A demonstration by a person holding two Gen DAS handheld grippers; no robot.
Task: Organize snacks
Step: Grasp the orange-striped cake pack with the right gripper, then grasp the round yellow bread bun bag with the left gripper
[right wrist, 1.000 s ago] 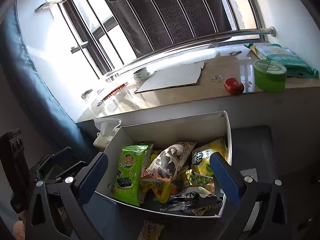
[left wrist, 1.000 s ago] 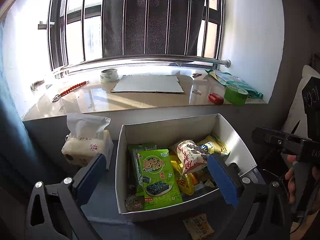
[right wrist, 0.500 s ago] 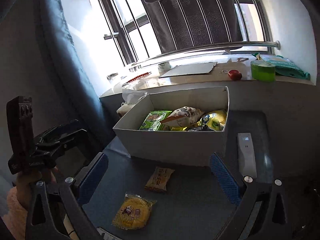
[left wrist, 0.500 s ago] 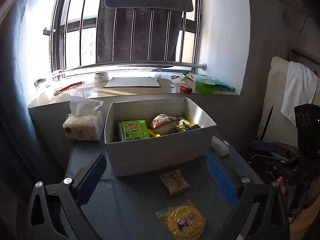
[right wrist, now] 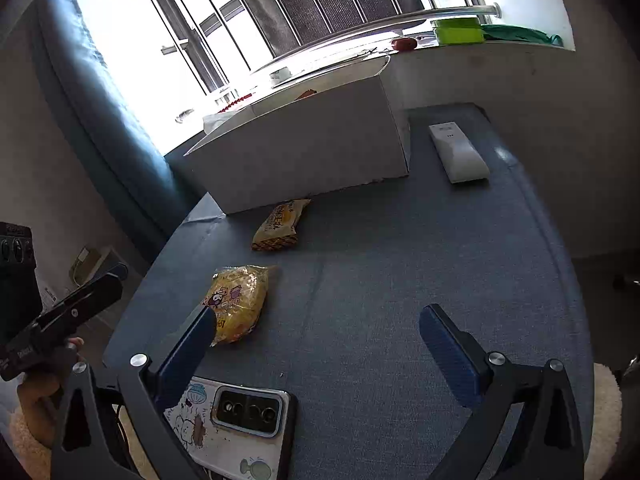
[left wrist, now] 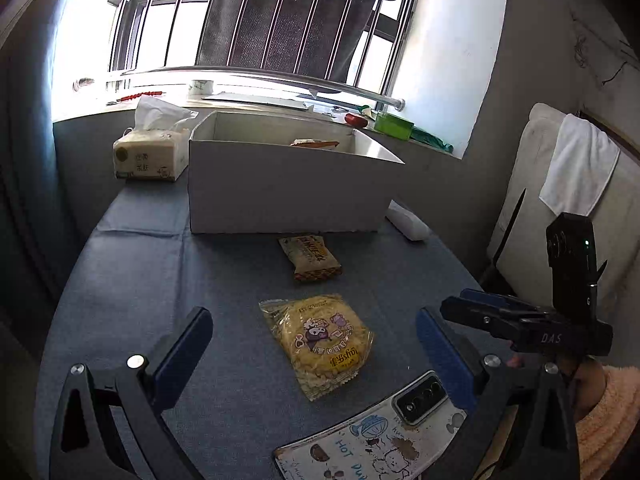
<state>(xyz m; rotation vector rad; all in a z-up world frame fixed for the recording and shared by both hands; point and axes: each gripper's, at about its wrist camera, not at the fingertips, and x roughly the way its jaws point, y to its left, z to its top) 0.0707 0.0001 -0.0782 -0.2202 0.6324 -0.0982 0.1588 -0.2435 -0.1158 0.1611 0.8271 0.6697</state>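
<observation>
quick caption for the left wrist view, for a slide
Open left tongs above a round yellow cracker packet, a small tan snack packet beyond it, before the white cardboard box on the blue tablecloth.

Open blue tabletop [right wrist: 400,280] lies right of the round yellow snack [left wrist: 320,340]; a phone [left wrist: 380,432] crowds the near edge, the white box [left wrist: 288,188] walls off the back.

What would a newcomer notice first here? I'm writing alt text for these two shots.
First, the round yellow snack pack lying on the blue tablecloth in front of the open left tongs. Beyond it, a smaller tan snack packet lies by the front wall of the big white box. Nearest the cameras, a phone in a cartoon case lies at the table's near edge, camera side up.
</observation>
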